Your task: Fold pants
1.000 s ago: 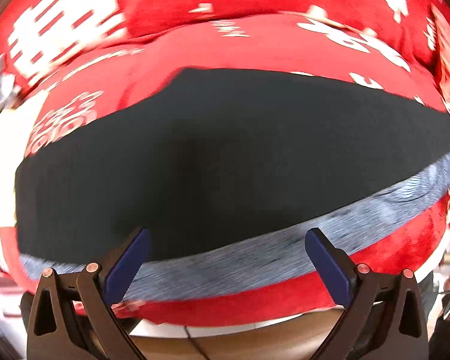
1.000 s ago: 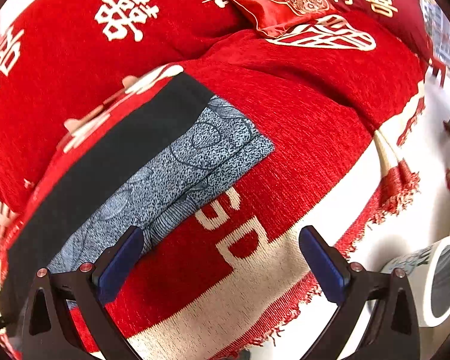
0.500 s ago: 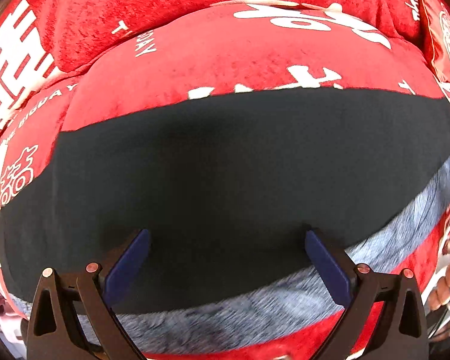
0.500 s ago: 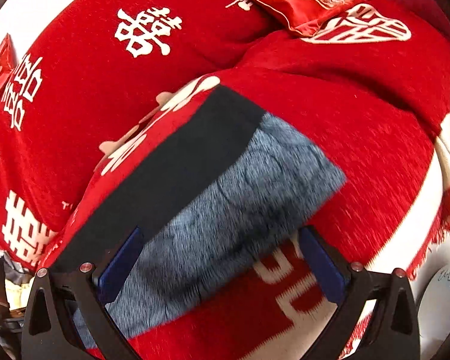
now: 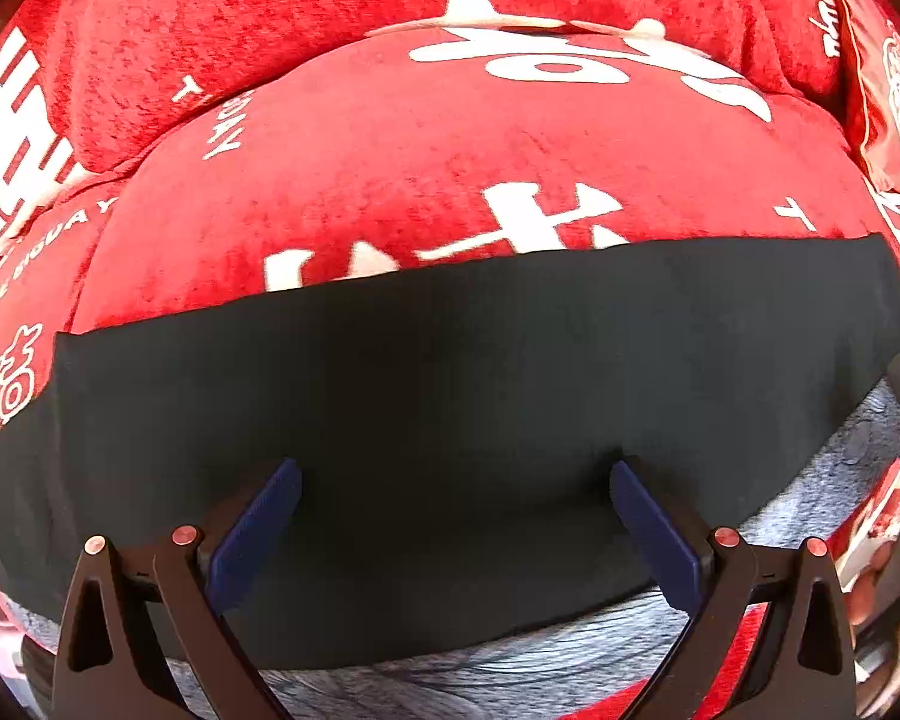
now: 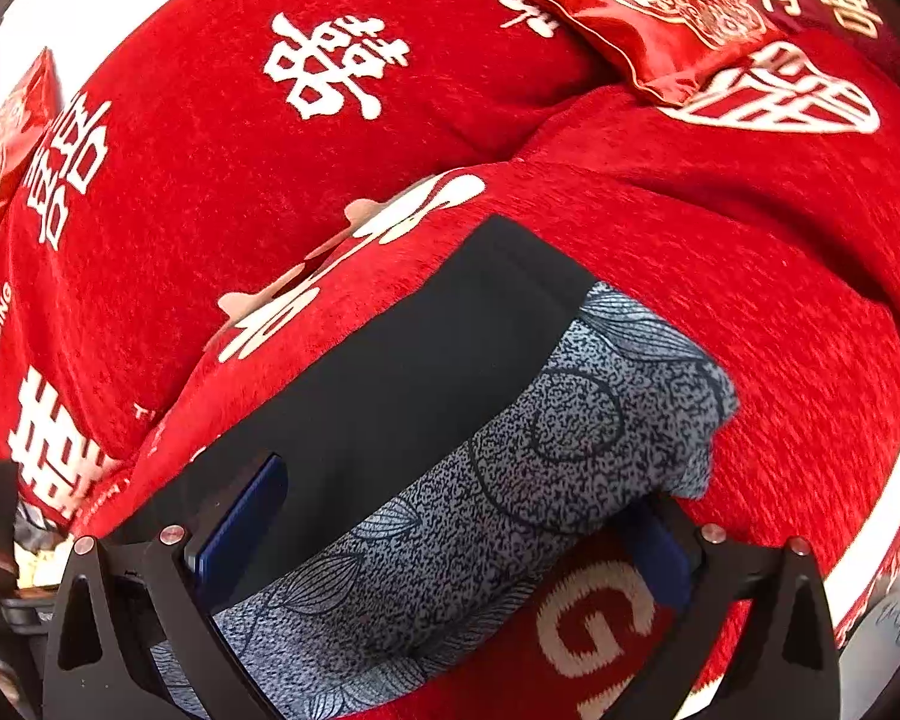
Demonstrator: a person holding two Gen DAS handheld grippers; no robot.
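Note:
The pants [image 5: 450, 408] lie flat along the red sofa seat: a wide black band at the back and a grey patterned strip [image 5: 480, 678] along the front. My left gripper [image 5: 456, 516] is open, low over the black part, its blue pads [image 5: 258, 528] wide apart. In the right wrist view the pants' end [image 6: 570, 420] shows, black behind and grey patterned in front. My right gripper [image 6: 444, 534] is open around that end; the grey cloth covers part of its right pad [image 6: 660, 546].
The sofa cover [image 5: 450, 168] is red with white characters. A red embroidered cushion [image 6: 648, 6] lies at the back right, another [image 6: 0, 138] at the far left. The cover's fringed front edge [image 6: 882, 576] drops to the floor at the right.
Both grippers have moved forward and down onto the pants. The black cloth now fills the space between the left pads, and the pants' end now sits between the right pads.

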